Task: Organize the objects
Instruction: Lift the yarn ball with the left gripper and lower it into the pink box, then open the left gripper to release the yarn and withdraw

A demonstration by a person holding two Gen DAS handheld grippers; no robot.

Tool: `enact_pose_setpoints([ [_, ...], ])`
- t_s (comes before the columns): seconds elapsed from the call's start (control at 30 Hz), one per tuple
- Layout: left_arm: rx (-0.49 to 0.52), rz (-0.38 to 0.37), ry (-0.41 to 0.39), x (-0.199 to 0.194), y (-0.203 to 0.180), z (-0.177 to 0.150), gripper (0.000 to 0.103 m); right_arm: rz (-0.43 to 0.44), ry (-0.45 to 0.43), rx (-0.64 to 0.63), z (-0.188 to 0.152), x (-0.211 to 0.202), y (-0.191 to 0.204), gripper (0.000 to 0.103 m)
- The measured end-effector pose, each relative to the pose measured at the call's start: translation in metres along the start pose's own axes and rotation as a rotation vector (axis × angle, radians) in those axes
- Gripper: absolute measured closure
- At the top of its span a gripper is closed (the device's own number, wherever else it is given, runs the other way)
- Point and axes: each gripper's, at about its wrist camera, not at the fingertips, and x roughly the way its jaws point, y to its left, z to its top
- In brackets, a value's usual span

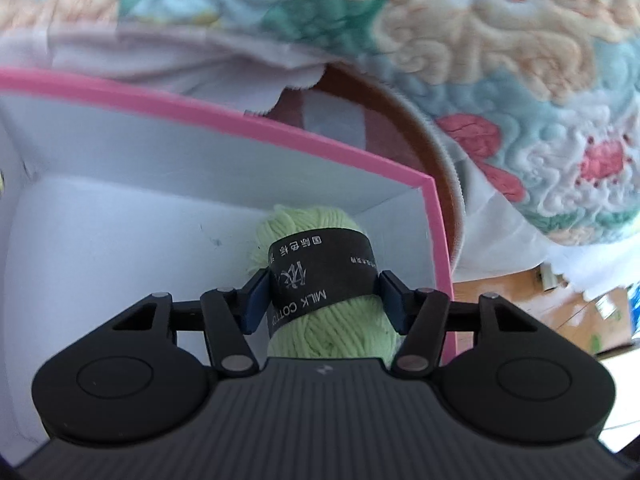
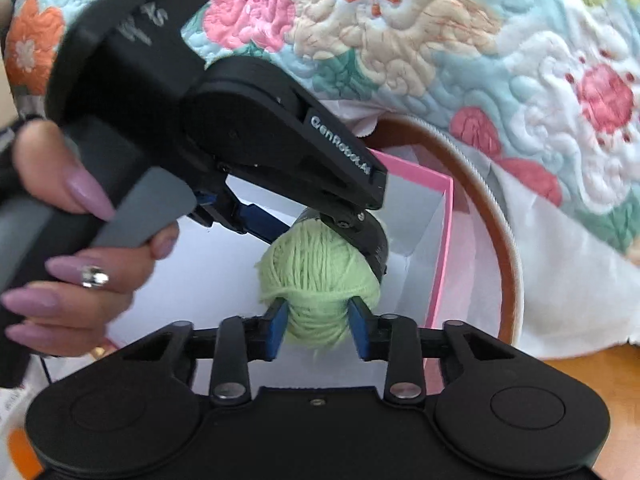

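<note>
With the left gripper [image 1: 324,294] clamped on the black band of the green yarn skein [image 1: 320,284] over the pink-rimmed box [image 1: 280,128] and the right gripper [image 2: 318,326] pinching its end, uneven release may snag strands and drag it out.

Fuzzy wool yarn [image 1: 320,328], matt paper band [image 1: 320,272]

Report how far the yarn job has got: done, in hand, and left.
Done: the green yarn skein is already inside the pink-rimmed box, near its right corner. In hand: the left gripper clamps its black label band, and the right gripper pinches the skein's near end. Left: both grippers have yet to let go and pull out. No other items to sort are in view, and the rest of the box floor shows bare.
</note>
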Motion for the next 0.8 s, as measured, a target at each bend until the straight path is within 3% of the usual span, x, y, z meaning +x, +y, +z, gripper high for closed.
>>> enact_pose_setpoints([
  [0.07,0.04,0.04,-0.014,-0.002,-0.005,0.002,0.045,-0.019,0.002,-0.028,-0.001,0.011,0.005,0.074],
  [0.2,0.066,0.054,0.019,-0.003,-0.008,0.004,0.043,-0.12,0.028,-0.081,-0.004,0.028,0.021,0.081],
  [0.3,0.085,0.103,-0.013,-0.006,-0.009,0.001,0.043,-0.081,0.064,-0.037,-0.005,0.031,0.024,0.083],
  [0.33,0.078,0.11,-0.026,-0.006,-0.008,0.0,0.048,-0.071,0.065,-0.035,-0.006,0.031,0.025,0.083],
  [0.43,0.084,0.093,-0.002,0.005,-0.01,-0.003,0.064,-0.005,0.046,-0.052,-0.01,0.022,0.03,0.083],
  [0.57,0.087,0.023,0.016,0.015,-0.012,-0.004,0.064,0.076,0.087,0.013,-0.009,0.018,0.024,0.083],
  [0.63,0.071,-0.017,0.02,0.018,-0.011,-0.003,0.065,0.035,0.103,0.0,-0.009,0.025,0.026,0.083],
  [0.8,0.093,0.033,0.001,0.014,-0.013,0.002,0.065,-0.023,0.066,-0.021,-0.011,0.039,0.036,0.091],
])
